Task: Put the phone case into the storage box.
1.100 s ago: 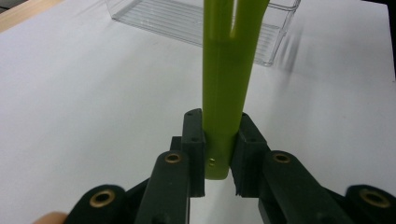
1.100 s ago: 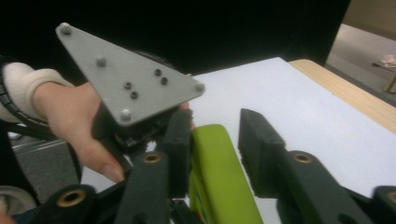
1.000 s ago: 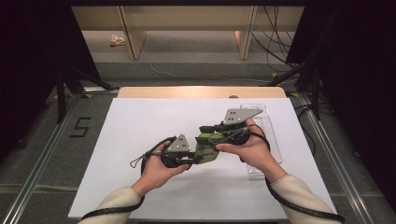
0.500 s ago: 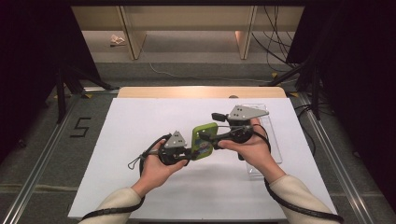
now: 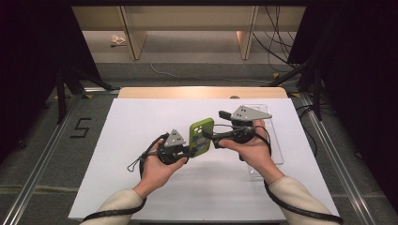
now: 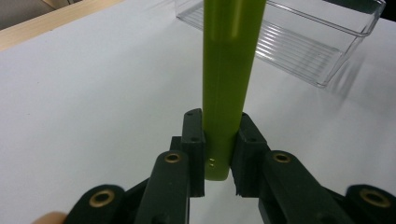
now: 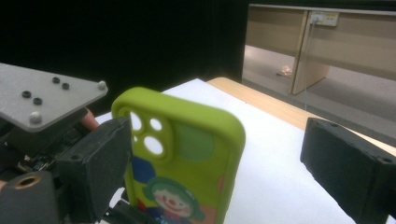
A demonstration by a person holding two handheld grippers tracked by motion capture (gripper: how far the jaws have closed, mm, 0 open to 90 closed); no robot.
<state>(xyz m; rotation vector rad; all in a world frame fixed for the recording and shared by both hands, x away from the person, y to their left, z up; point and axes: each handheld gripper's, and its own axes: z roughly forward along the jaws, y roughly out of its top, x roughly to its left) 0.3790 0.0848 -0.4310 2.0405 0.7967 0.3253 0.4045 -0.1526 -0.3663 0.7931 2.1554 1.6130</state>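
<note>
The left gripper is clenching the lower edge of a green phone case, holding it upright above the white table. The right gripper, just beside it, has just been opening its jaws, now released around the case.

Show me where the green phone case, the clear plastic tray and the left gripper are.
green phone case (image 5: 201,137), high view, on its printed back.
clear plastic tray (image 6: 299,49), left gripper view, on its ribbed floor.
left gripper (image 6: 217,154), left gripper view, midway between its fingertips.
</note>
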